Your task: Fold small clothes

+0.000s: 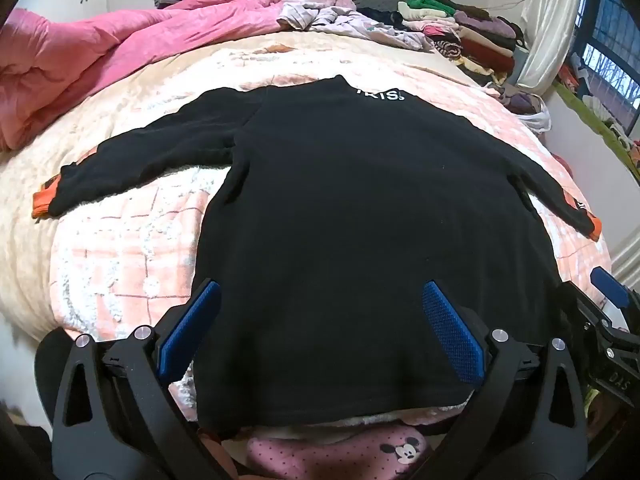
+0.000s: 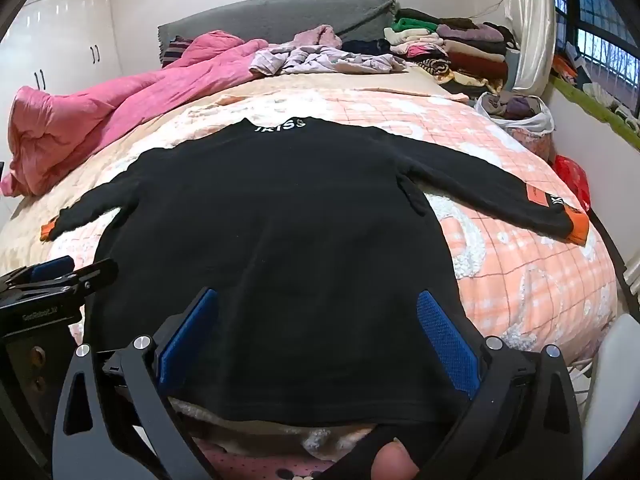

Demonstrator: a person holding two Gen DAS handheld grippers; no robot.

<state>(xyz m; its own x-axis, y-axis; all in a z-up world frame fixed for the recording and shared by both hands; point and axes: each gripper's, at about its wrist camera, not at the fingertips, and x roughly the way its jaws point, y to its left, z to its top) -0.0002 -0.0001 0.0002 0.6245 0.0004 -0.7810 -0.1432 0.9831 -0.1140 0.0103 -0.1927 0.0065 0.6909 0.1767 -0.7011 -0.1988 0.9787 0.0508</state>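
We hold our left gripper (image 1: 320, 316) and right gripper (image 2: 316, 316) spread wide, gripping nothing, above the hem of the black sweater (image 1: 360, 220). It lies flat at the near edge of the bed (image 1: 120, 248), sleeves out. Along the far edge lie a pink quilt (image 1: 100, 52) and stacked clothes (image 1: 472, 28).

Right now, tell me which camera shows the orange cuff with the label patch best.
Right wrist view: the cuff and its orange patch lie fully visible on the spread sleeve. The left wrist view shows only that cuff's edge, foreshortened, patch hidden.
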